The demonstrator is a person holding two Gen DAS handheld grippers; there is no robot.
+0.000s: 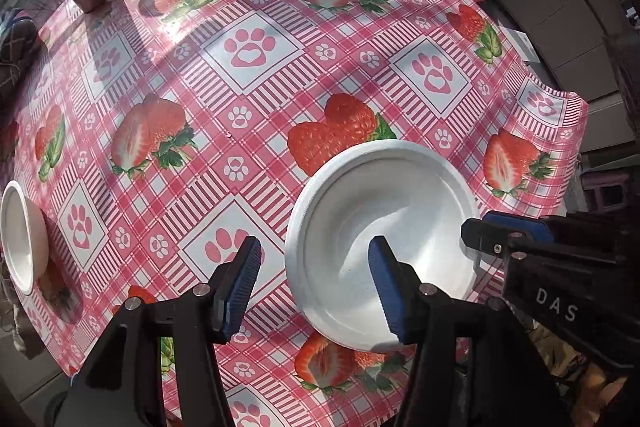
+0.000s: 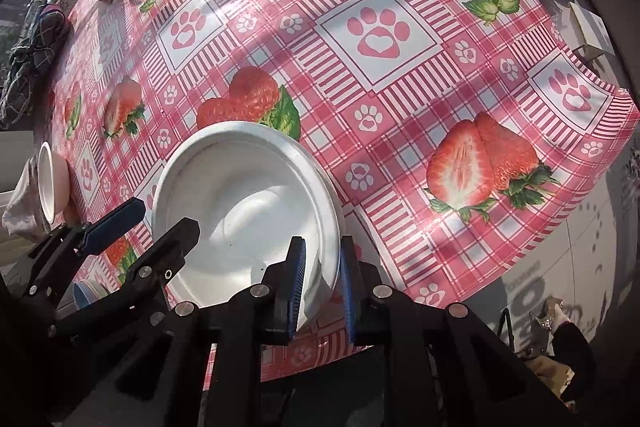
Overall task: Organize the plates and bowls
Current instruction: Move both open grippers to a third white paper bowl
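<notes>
The white plate (image 2: 244, 211) sits on the table (image 2: 400, 75), near its front edge. The right claw (image 2: 322, 291) pinches the plate's rim tight, while the left claw (image 1: 316, 291) hangs half open over the other side, holding nothing. The plate looks light, thin and bendy, so the rim is the best place to grab.
</notes>
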